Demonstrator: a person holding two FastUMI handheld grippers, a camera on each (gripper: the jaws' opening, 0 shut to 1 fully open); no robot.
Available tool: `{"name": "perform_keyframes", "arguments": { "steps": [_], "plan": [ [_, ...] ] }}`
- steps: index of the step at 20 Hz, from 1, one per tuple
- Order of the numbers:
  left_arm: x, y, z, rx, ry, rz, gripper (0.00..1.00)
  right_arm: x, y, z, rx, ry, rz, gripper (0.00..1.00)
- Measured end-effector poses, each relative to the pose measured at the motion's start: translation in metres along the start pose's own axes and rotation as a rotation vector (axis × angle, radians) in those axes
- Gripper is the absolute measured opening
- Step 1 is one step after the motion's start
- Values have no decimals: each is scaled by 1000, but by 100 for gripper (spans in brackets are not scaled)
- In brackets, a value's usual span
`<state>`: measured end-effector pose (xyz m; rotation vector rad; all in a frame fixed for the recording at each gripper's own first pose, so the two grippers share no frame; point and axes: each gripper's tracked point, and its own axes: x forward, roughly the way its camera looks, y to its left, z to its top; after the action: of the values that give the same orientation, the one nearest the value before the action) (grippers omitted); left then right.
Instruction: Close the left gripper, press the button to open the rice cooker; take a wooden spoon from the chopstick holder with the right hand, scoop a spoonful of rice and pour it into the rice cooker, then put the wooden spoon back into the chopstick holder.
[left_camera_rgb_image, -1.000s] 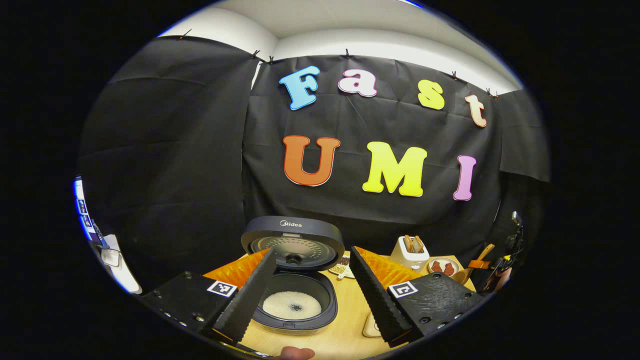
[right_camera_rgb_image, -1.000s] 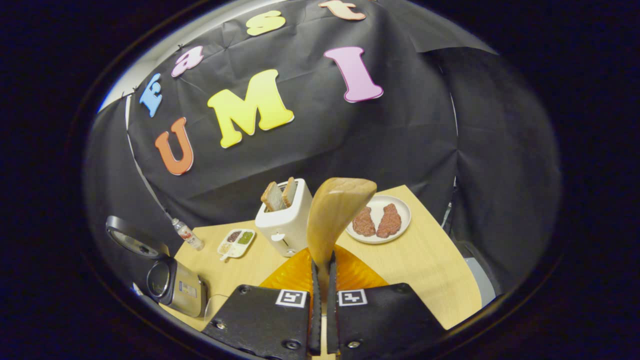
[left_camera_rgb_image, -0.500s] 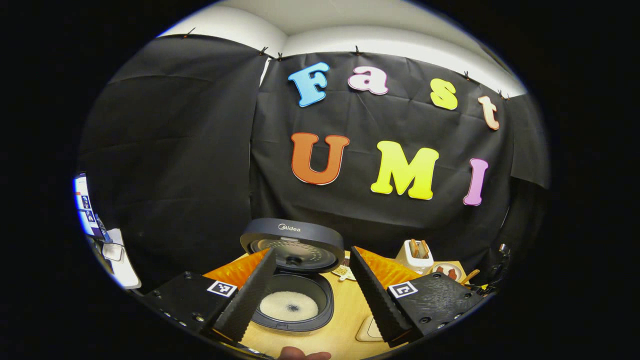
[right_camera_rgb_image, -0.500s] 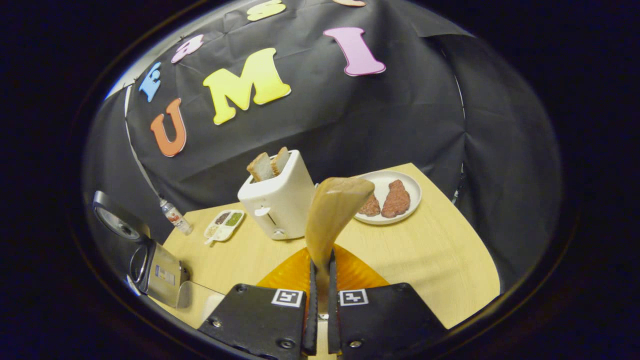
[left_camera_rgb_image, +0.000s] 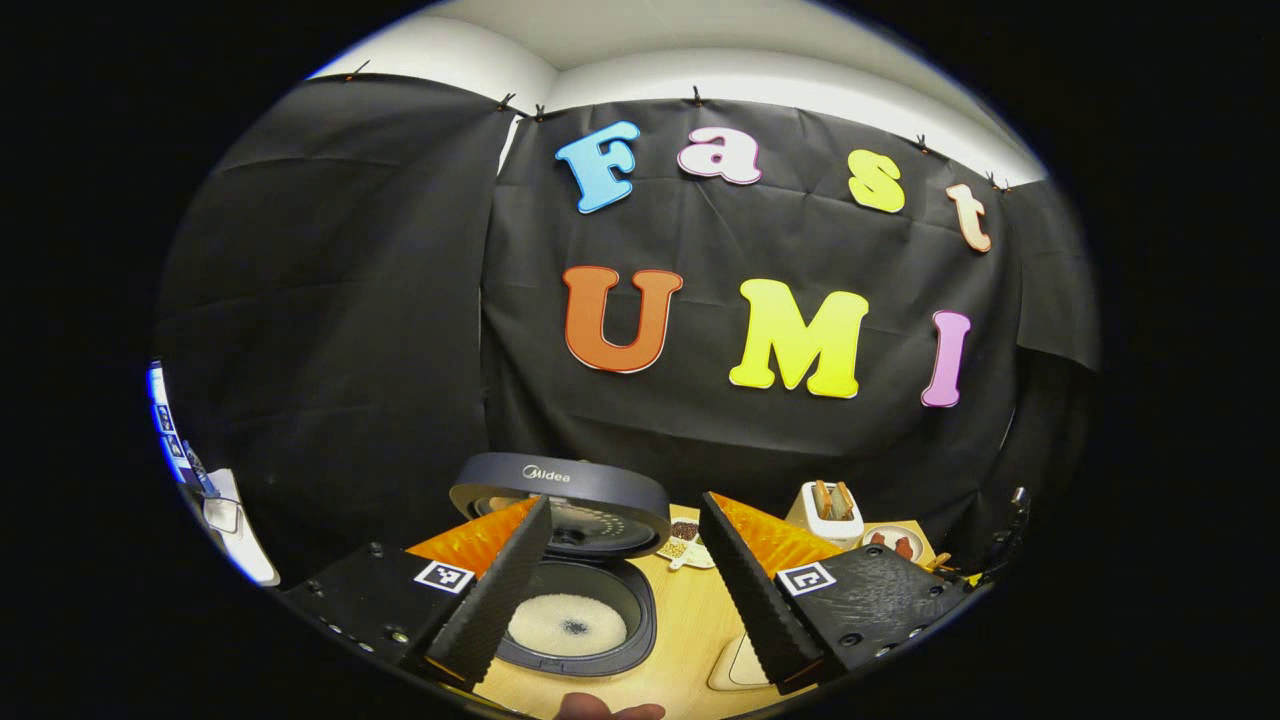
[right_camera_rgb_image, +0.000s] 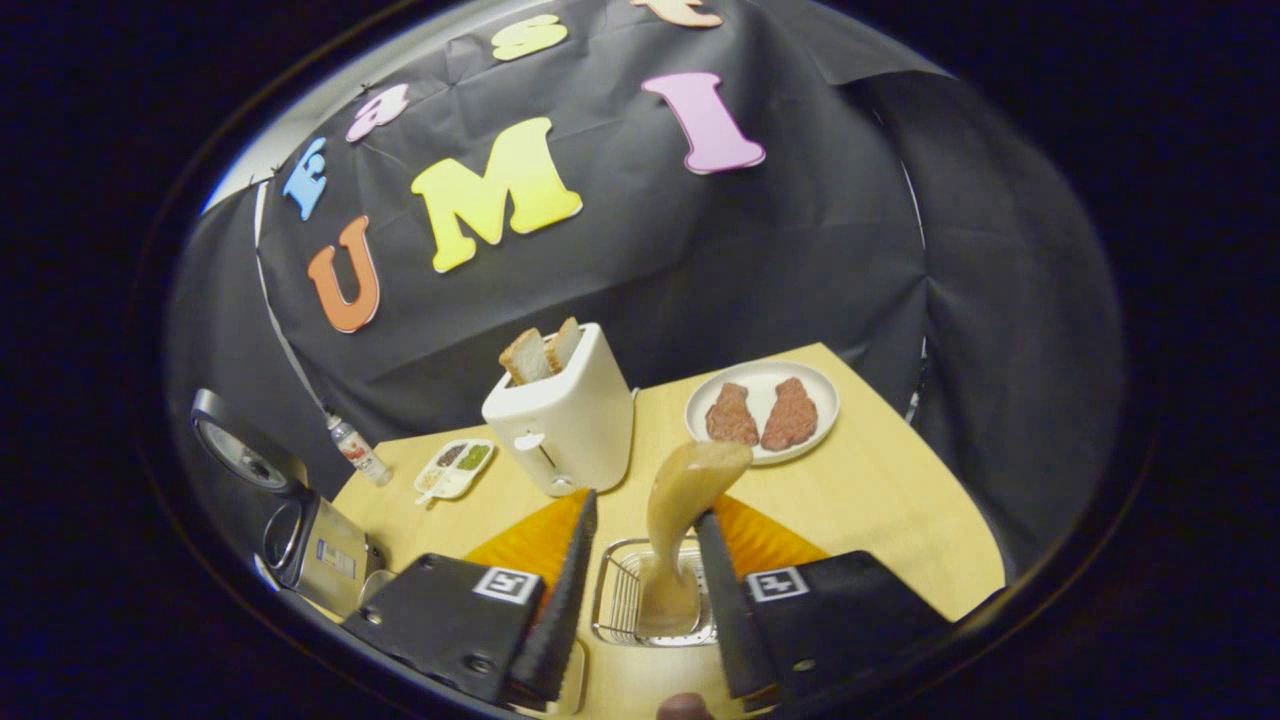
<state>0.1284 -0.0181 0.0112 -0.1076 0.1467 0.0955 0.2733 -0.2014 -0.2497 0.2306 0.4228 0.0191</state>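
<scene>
In the left gripper view the rice cooker (left_camera_rgb_image: 575, 610) stands open with its lid (left_camera_rgb_image: 558, 487) raised and white rice in the pot (left_camera_rgb_image: 570, 625). My left gripper (left_camera_rgb_image: 625, 502) hangs open above it, holding nothing. In the right gripper view the wooden spoon (right_camera_rgb_image: 682, 510) stands bowl-up in the wire chopstick holder (right_camera_rgb_image: 622, 600), between the fingers. My right gripper (right_camera_rgb_image: 645, 507) is open and neither finger presses on the spoon. The cooker (right_camera_rgb_image: 322, 548) sits at the far left of that view.
A white toaster (right_camera_rgb_image: 560, 410) with bread, a plate (right_camera_rgb_image: 822, 400) of two meat pieces, a small divided dish (right_camera_rgb_image: 455, 470) and a little bottle (right_camera_rgb_image: 355, 450) stand on the wooden table (right_camera_rgb_image: 880, 510). A pale dish (left_camera_rgb_image: 745, 662) lies right of the cooker.
My right gripper opened and let go of the wooden spoon, which now stands in the wire holder. The left gripper stayed open over the cooker and shifted only slightly.
</scene>
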Motion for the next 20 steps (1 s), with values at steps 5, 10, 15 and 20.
{"name": "perform_keyframes", "arguments": {
  "steps": [5, 10, 15, 20],
  "plan": [
    [10, 17, 20, 38, -61, -7, 95, -56, 7, 55, -80, -133, -44, 96],
    [27, 42, 39, 23, -102, 14, 94, -116, 39, 87, -165, -218, -25, 99],
    [63, 55, 39, -1, -43, 7, 95, -165, 73, 86, -175, -253, 7, 100],
    [100, 65, 27, 45, 31, 32, 95, -194, 87, 66, -137, -246, 5, 100]
  ]
}}
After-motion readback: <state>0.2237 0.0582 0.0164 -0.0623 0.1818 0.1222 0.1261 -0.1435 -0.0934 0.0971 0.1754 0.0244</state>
